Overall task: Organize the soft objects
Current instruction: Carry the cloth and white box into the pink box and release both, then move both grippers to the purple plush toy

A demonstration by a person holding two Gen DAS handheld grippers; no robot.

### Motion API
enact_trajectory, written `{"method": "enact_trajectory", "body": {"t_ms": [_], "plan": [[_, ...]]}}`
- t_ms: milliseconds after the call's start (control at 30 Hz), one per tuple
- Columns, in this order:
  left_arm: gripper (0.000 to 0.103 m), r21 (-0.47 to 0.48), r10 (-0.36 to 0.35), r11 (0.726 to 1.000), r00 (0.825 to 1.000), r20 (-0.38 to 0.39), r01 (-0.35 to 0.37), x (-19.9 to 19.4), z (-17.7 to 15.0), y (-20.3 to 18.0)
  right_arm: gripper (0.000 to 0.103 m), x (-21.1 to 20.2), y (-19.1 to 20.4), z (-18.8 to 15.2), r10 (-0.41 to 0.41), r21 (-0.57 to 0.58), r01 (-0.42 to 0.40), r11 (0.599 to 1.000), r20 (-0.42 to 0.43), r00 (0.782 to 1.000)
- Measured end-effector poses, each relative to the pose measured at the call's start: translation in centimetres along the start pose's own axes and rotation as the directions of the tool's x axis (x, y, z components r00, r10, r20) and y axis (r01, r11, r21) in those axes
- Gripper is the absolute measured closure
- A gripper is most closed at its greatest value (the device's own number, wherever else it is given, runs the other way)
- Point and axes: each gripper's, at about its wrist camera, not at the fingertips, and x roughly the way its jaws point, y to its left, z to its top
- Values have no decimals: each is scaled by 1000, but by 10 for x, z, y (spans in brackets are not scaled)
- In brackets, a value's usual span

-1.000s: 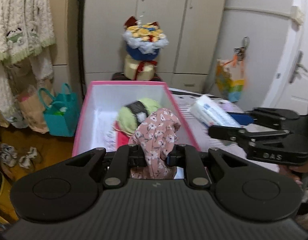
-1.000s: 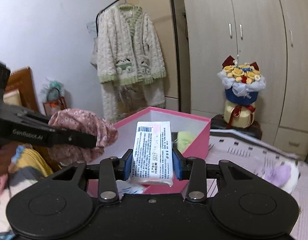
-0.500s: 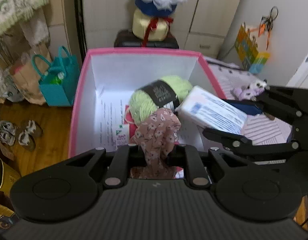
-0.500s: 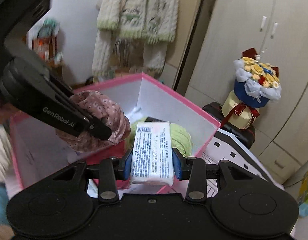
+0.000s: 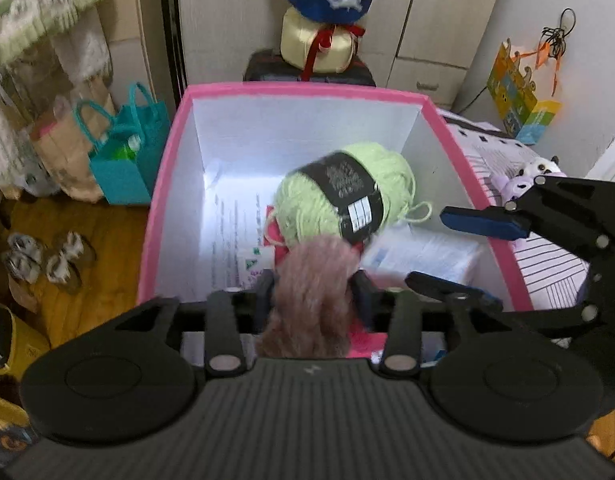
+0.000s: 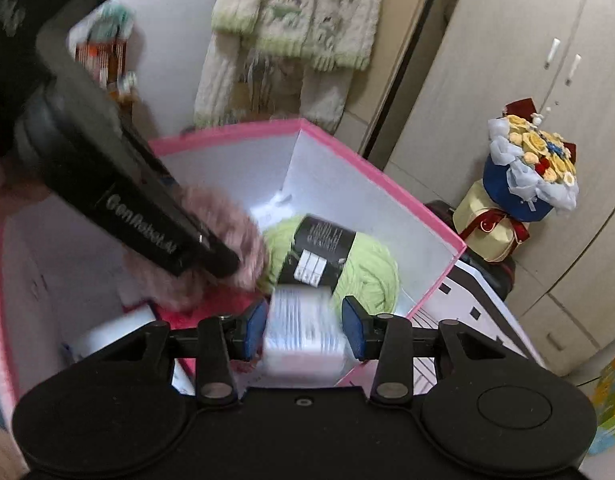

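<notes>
A pink box with white walls (image 5: 163, 184) stands below both grippers and holds a green yarn ball (image 5: 347, 192) with a black label. My left gripper (image 5: 313, 294) has its jaws spread a little around a blurred pink floral cloth (image 5: 313, 280) over the box's near side. My right gripper (image 6: 303, 326) is open over the box; a white tissue pack (image 6: 303, 336) sits blurred between its parted fingers, apart from the pads. In the left wrist view the pack (image 5: 423, 252) lies low in the box beside the yarn, under the right gripper (image 5: 463, 248).
A flower bouquet box (image 5: 327, 20) stands behind the pink box by the wardrobe. A teal bag (image 5: 123, 156) and shoes (image 5: 43, 256) are on the wooden floor at left. A plush toy (image 5: 523, 180) lies on the striped bed at right. A knitted cardigan (image 6: 299, 12) hangs behind.
Both grippers have dropped lower over the box. The right gripper has opened and the tissue pack has dropped into the box. The left jaws have loosened and the cloth is blurred, moving down.
</notes>
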Motion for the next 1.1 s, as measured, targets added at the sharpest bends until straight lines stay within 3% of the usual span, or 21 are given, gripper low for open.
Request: {"method": "enact_trajectory", "body": {"t_ms": [100, 167, 433, 533, 767, 1100], "plan": [[49, 54, 23, 998, 996, 86, -28, -27, -6, -7, 56, -26, -11, -4, 48, 88, -53, 995, 62, 997], [47, 55, -3, 998, 993, 120, -3, -48, -10, -8, 56, -43, -18, -8, 64, 141, -77, 987, 96, 993], [41, 63, -42, 998, 980, 195, 30, -108, -35, -12, 48, -103, -35, -37, 56, 279, -94, 956, 141, 988], [40, 71, -63, 996, 978, 200, 50, -122, -44, -18, 46, -123, -39, -49, 49, 309, -89, 947, 137, 989], [37, 135, -159, 981, 973, 170, 137, -146, -67, -50, 30, -168, -48, -86, -5, 357, -41, 933, 128, 992], [35, 266, -266, 936, 957, 114, 229, -138, -76, -121, 25, -199, -64, -138, -71, 395, 29, 918, 90, 993]]}}
